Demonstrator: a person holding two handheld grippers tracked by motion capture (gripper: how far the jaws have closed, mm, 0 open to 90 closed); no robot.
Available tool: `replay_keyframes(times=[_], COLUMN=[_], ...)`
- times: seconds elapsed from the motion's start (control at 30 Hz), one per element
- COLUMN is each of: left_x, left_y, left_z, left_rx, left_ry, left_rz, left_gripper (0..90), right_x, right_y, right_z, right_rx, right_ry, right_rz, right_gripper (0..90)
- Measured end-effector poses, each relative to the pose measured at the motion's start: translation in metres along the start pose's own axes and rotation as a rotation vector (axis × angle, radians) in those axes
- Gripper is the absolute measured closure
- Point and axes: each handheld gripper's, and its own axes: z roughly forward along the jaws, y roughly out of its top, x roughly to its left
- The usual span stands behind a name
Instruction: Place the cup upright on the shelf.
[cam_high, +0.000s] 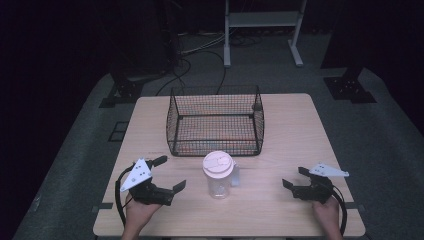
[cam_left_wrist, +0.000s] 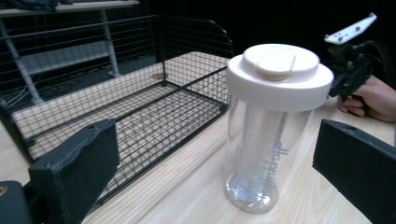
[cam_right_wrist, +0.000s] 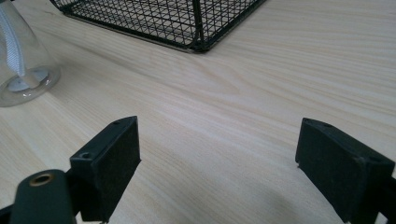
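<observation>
Between both spread grippers, left gripper (cam_high: 169, 173) at nine o'clock, right gripper (cam_high: 295, 177) at three, the bottle (cam_high: 218, 174) stands upright, ready for grasping.

Materials and finishes we observe at the table

We see a clear glossy plastic bottle (cam_left_wrist: 268, 154) with a smooth matt cream lid (cam_left_wrist: 279, 74), a black wire-mesh metal basket (cam_high: 215, 120), a pale matt wood-grain table (cam_right_wrist: 261, 84), and jaws faced with rough black padding
</observation>
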Motion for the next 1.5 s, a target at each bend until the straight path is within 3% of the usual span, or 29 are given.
replay_keyframes(times=[0.3, 0.53, 0.9, 1.37, 1.5], left_x=[-0.006, -0.009, -0.017, -0.026, -0.024], left_y=[0.013, 0.019, 0.03, 0.037, 0.038], left_z=[0.006, 0.012, 0.024, 0.041, 0.046], left_rx=[0.021, 0.032, 0.095, 0.156, 0.177], left_ry=[-0.048, -0.095, -0.152, -0.176, -0.182], left_rz=[0.035, 0.032, 0.073, 0.124, 0.11], left_gripper=[0.0, 0.0, 0.0, 0.0, 0.0], right_x=[0.0, 0.0, 0.0, 0.0, 0.0], right_y=[0.0, 0.0, 0.0, 0.0, 0.0], right_z=[0.0, 0.0, 0.0, 0.0, 0.0], right_rx=[0.0, 0.001, 0.0, 0.001, 0.001], right_ry=[0.001, 0.002, 0.004, 0.008, 0.008], right_rz=[0.0, 0.0, 0.0, -0.002, -0.004], right_gripper=[12.9, 12.9, 12.9, 12.9, 12.9])
